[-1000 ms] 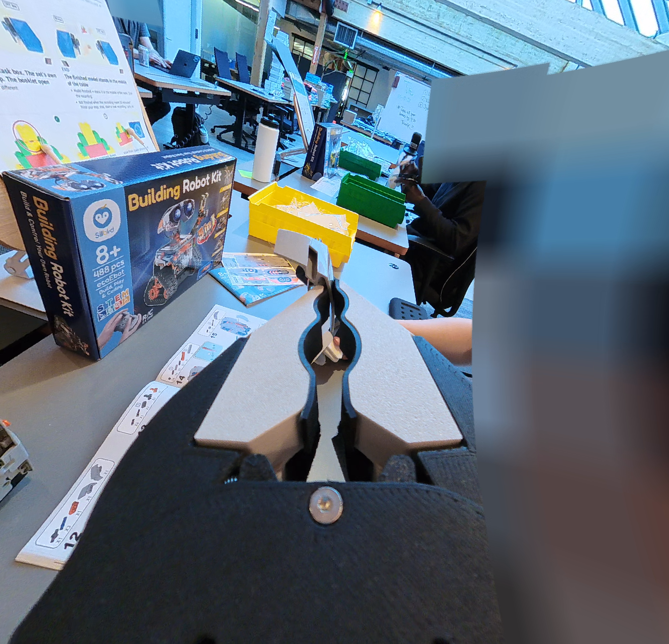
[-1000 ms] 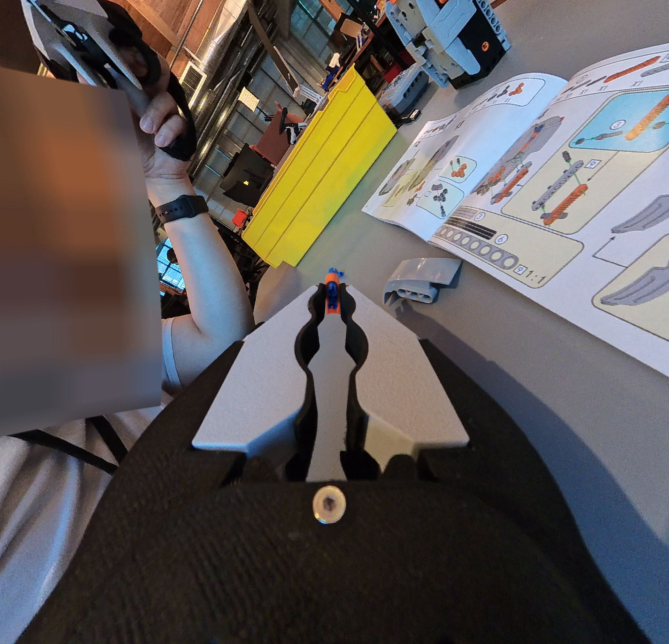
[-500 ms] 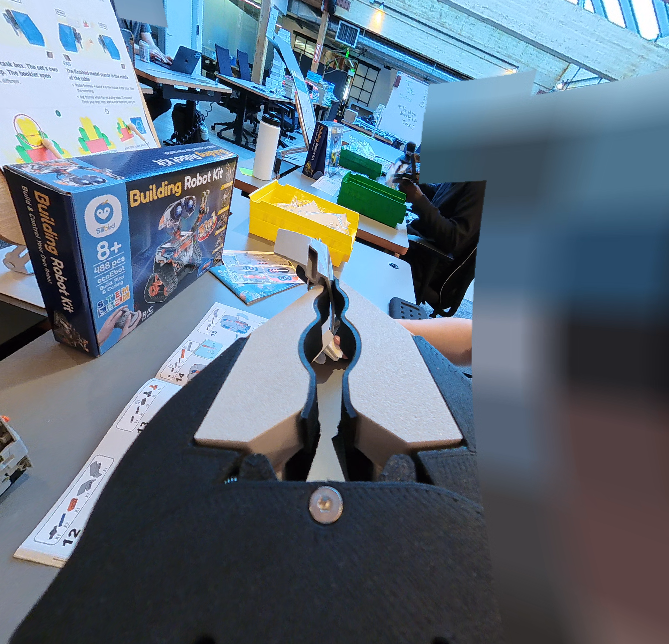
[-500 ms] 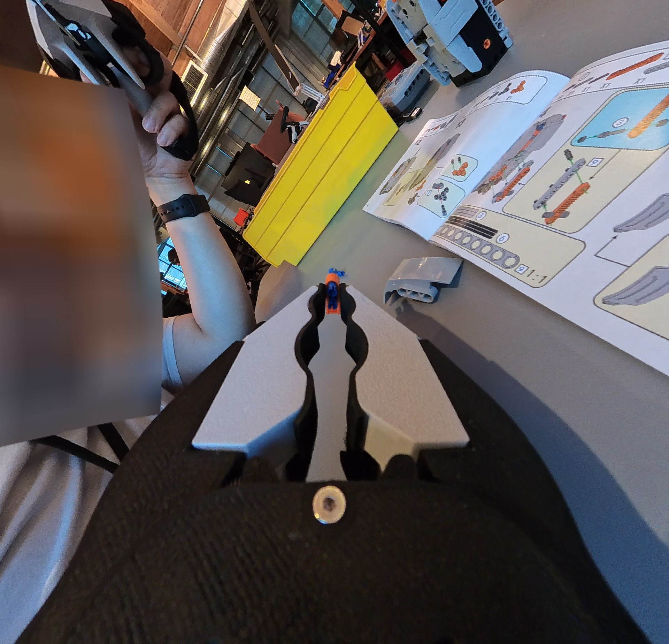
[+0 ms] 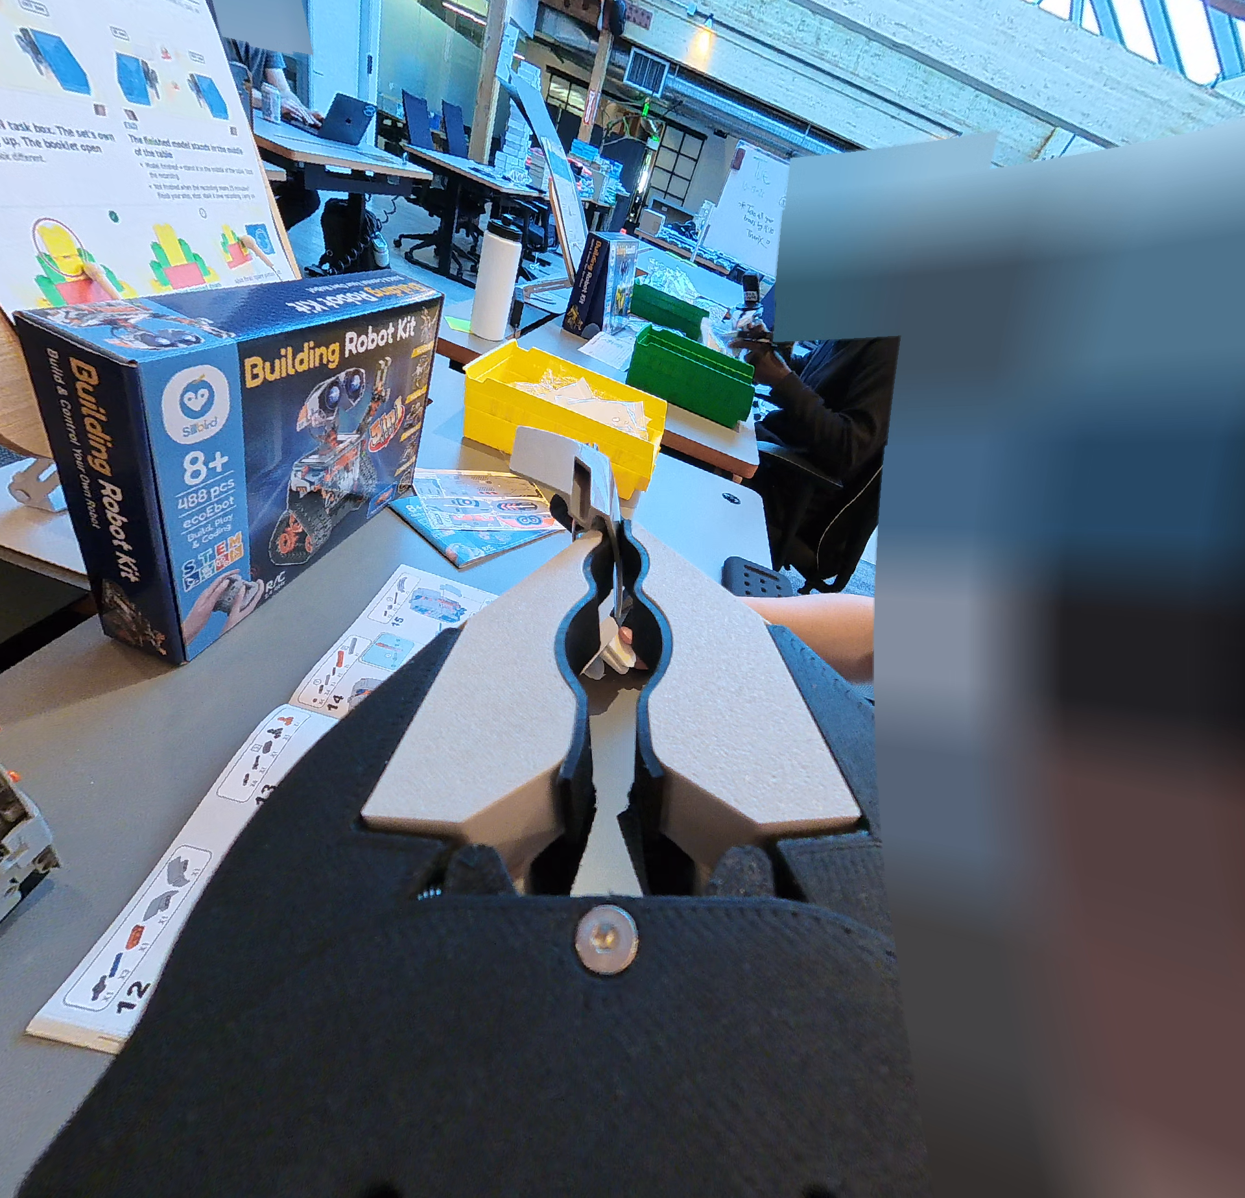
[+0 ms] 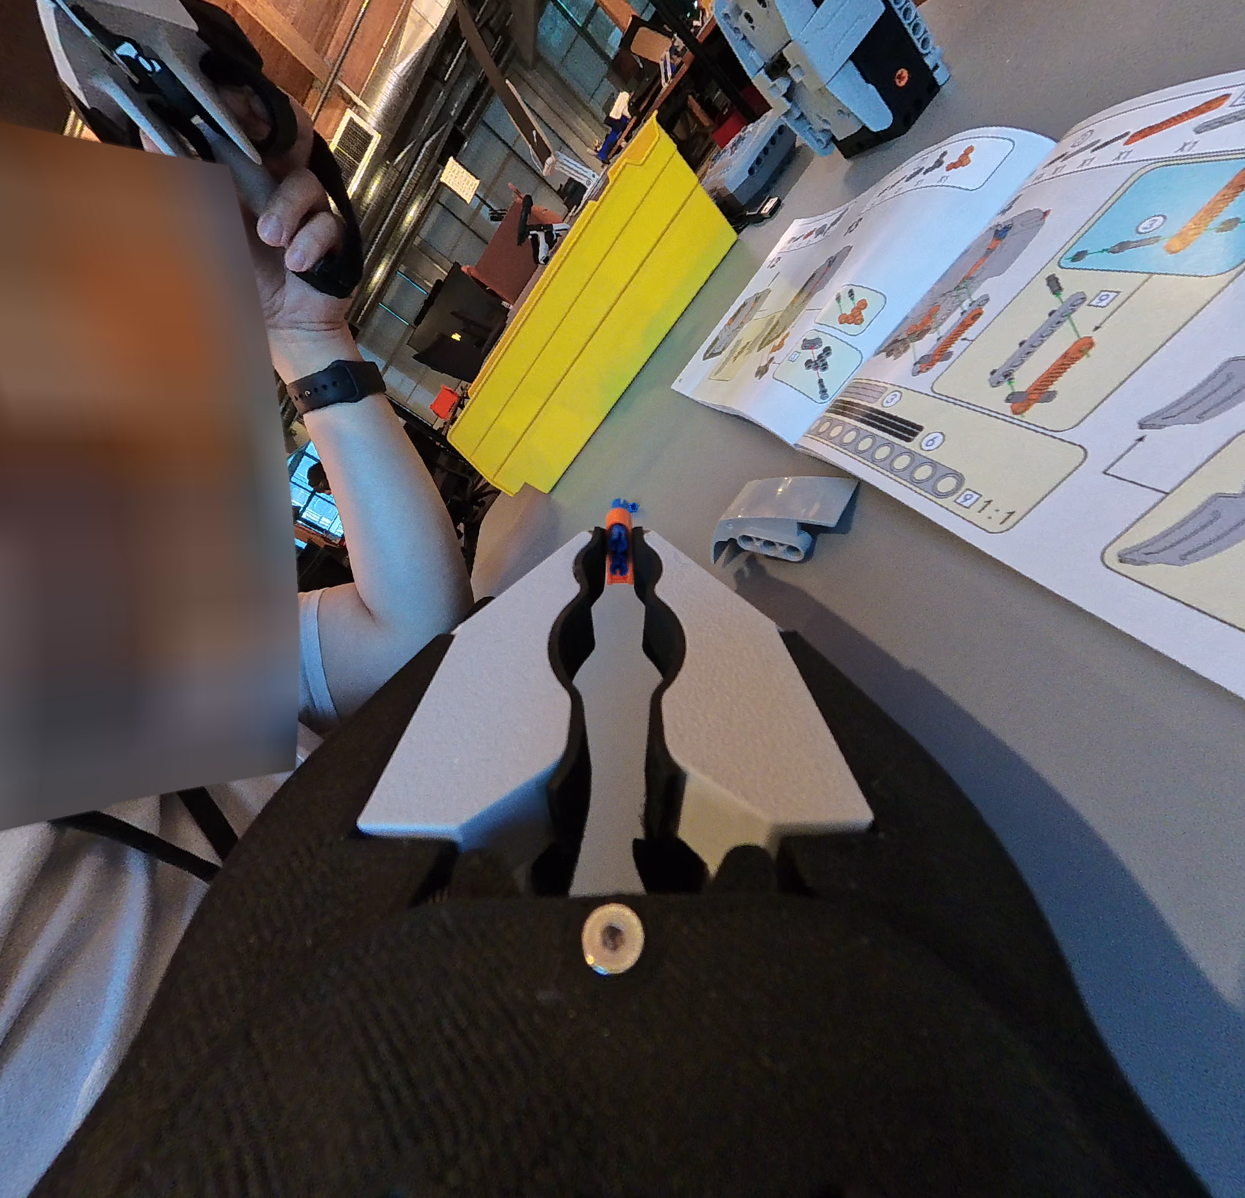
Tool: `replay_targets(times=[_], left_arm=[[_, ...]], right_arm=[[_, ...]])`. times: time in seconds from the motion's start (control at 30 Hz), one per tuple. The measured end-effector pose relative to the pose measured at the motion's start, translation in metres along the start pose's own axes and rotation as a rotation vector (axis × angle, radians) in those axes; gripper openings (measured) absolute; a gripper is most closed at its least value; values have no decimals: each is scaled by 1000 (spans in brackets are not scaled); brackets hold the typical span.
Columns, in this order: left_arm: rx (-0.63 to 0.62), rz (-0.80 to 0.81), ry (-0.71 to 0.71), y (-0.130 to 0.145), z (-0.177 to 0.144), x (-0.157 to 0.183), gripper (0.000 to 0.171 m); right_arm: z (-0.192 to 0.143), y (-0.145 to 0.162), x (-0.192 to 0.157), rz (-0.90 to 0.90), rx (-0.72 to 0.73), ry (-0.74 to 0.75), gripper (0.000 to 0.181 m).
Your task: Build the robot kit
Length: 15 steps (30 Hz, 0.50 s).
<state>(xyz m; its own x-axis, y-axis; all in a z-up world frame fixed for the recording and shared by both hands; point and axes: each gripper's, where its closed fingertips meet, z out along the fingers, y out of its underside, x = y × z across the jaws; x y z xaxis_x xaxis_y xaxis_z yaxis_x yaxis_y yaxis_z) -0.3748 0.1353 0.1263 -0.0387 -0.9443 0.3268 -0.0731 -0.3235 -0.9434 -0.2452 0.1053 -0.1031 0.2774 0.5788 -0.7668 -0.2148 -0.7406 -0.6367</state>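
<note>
My left gripper (image 5: 610, 539) is shut on a grey curved panel piece (image 5: 562, 468), held up in the air above the grey table (image 5: 135, 714). My right gripper (image 6: 618, 546) is shut on a small orange and blue pin piece (image 6: 617, 537), just above the table (image 6: 943, 727). A second grey curved panel (image 6: 788, 508) lies on the table just right of the right gripper's tips. The left gripper also shows in the right wrist view (image 6: 114, 27) at the top left, held high in a hand.
An open instruction booklet (image 6: 1010, 330) lies right of the right gripper and also shows in the left wrist view (image 5: 283, 761). A yellow bin (image 6: 593, 330), a partly built grey and black model (image 6: 828, 40), a blue kit box (image 5: 222, 444) and a leaflet (image 5: 478, 508) stand around. Other people sit at far desks.
The left wrist view has shifted a little, with the kit box sitting slightly lower and further right in frame. Both grippers stay shut on their pieces.
</note>
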Motion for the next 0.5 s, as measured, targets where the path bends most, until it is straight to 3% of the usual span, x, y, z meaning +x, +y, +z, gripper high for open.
replay_targets(times=[0.5], left_arm=[[6,-11,-3,-1,4,2,0]], right_arm=[[0,0,0,1,0,2,6]])
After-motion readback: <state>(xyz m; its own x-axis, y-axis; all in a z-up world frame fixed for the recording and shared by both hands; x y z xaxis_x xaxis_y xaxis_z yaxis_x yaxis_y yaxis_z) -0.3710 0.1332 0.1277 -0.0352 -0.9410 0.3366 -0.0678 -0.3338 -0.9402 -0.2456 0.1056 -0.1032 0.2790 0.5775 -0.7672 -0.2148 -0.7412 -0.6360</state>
